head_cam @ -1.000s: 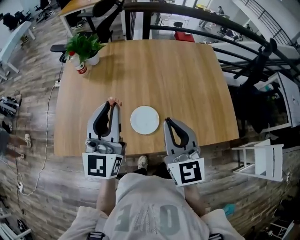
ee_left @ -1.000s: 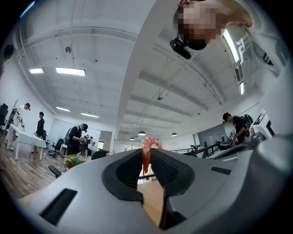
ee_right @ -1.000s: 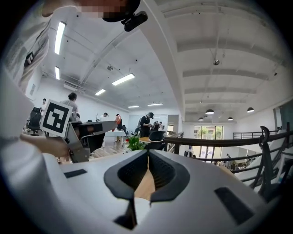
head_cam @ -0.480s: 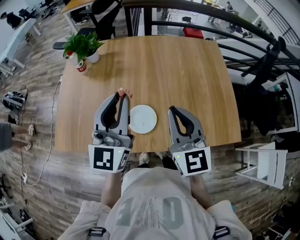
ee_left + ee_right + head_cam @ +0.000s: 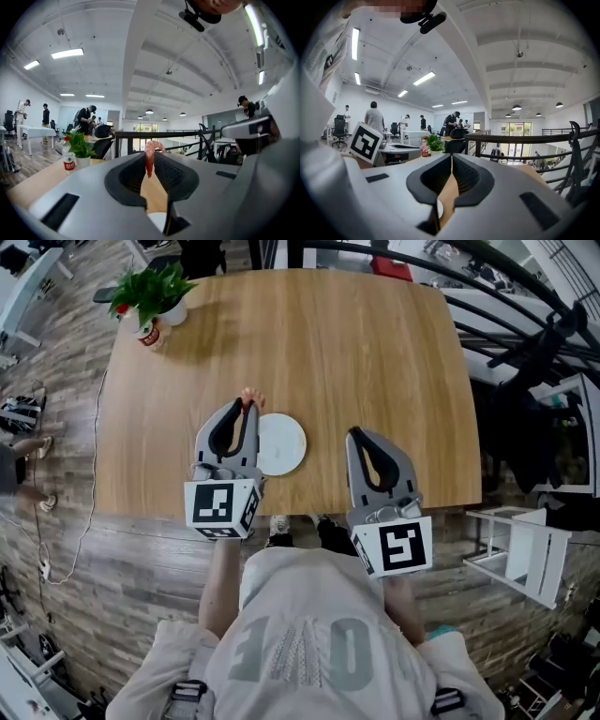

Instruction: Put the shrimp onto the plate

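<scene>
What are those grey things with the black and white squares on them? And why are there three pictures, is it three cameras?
They are grabbing tools, a bit like big tongs. A person holds one in each hand. The squares are markers on a cube that is part of each tool.

Yes, three cameras. One sits on the person's head and looks down at the wooden table. One rides on each tool and looks along its two jaws.

On the table are a white plate and, at a far corner, a potted plant.

The left gripper has its jaws shut on a pink shrimp, close to the plate but not on it yet. The right gripper is shut with nothing in it.
</scene>
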The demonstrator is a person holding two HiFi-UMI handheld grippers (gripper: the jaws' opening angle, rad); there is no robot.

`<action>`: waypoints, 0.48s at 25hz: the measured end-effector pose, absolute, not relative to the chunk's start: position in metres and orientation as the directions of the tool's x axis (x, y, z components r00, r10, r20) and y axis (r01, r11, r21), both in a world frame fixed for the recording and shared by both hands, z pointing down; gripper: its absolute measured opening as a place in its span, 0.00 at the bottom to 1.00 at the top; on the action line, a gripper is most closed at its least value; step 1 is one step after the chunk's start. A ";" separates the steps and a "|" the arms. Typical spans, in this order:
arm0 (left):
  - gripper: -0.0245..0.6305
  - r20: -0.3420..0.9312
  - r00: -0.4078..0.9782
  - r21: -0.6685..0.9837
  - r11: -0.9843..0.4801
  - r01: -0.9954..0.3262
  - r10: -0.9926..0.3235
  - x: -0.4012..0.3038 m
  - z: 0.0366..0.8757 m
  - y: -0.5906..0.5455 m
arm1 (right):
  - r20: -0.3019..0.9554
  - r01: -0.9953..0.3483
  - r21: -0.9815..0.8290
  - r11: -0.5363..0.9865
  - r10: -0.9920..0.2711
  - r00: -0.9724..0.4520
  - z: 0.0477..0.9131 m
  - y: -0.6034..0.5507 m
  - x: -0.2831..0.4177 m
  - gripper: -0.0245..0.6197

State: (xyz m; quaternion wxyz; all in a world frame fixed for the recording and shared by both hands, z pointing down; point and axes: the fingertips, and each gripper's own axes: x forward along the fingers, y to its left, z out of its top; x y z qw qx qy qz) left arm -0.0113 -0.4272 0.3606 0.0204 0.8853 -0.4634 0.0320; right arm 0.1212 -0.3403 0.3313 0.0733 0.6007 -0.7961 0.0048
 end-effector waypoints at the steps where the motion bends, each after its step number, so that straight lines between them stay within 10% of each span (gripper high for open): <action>1: 0.14 0.122 0.559 0.008 -0.562 -0.827 -0.820 -0.013 0.377 -0.429 | 0.130 -0.957 0.077 0.279 -0.955 -0.267 0.334 -0.340 0.122 0.08; 12: 0.14 0.620 0.432 0.114 -0.470 -0.875 -0.655 -0.037 0.552 -0.414 | 0.179 -0.956 0.060 0.288 -0.945 -0.274 0.352 -0.339 0.117 0.08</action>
